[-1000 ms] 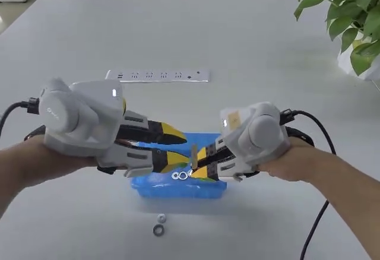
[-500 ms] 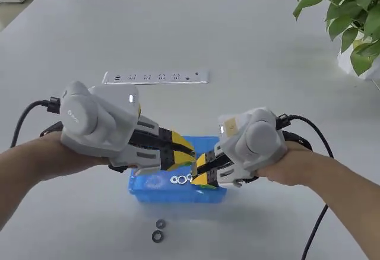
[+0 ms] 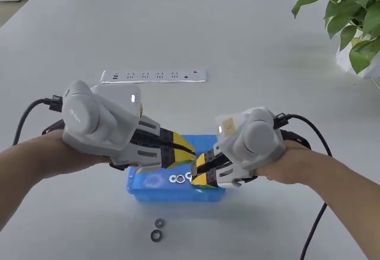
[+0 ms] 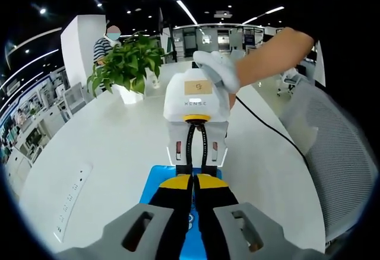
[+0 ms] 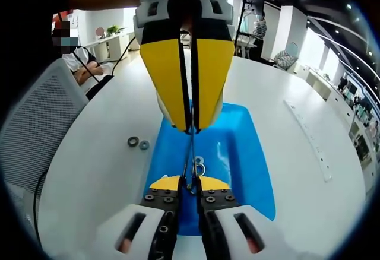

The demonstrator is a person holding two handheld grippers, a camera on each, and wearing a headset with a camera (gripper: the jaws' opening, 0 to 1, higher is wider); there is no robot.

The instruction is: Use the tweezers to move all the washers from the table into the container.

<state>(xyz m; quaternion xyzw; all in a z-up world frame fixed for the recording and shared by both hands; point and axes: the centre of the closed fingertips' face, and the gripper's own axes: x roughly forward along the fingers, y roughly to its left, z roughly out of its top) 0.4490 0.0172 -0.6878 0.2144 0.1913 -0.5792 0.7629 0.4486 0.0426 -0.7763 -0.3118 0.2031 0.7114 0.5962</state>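
A blue container [image 3: 148, 190] sits on the white table between my two grippers, with several washers [image 3: 178, 178] lying in it. Two more washers [image 3: 157, 229] lie on the table just in front of it, also seen left of the container [image 5: 243, 153] in the right gripper view as washers [image 5: 138, 143]. The thin tweezers [image 5: 191, 153] run from my right gripper [image 5: 190, 184], which is shut on them, up to the yellow tips of my left gripper [image 5: 190, 128], closed on their far end. In the head view the left gripper [image 3: 189, 149] and right gripper [image 3: 196, 174] meet over the container.
A white power strip [image 3: 153, 76] lies farther back on the table. A potted plant [image 3: 350, 16] stands at the far right corner. Cables trail from both grippers, one of them a black cable [image 3: 314, 224] along the right forearm. A mesh chair [image 5: 35, 129] stands beside the table.
My left gripper has come in toward the right one, and its jaws now meet the tweezers over the container. The right gripper has dipped slightly. The washers have not moved.
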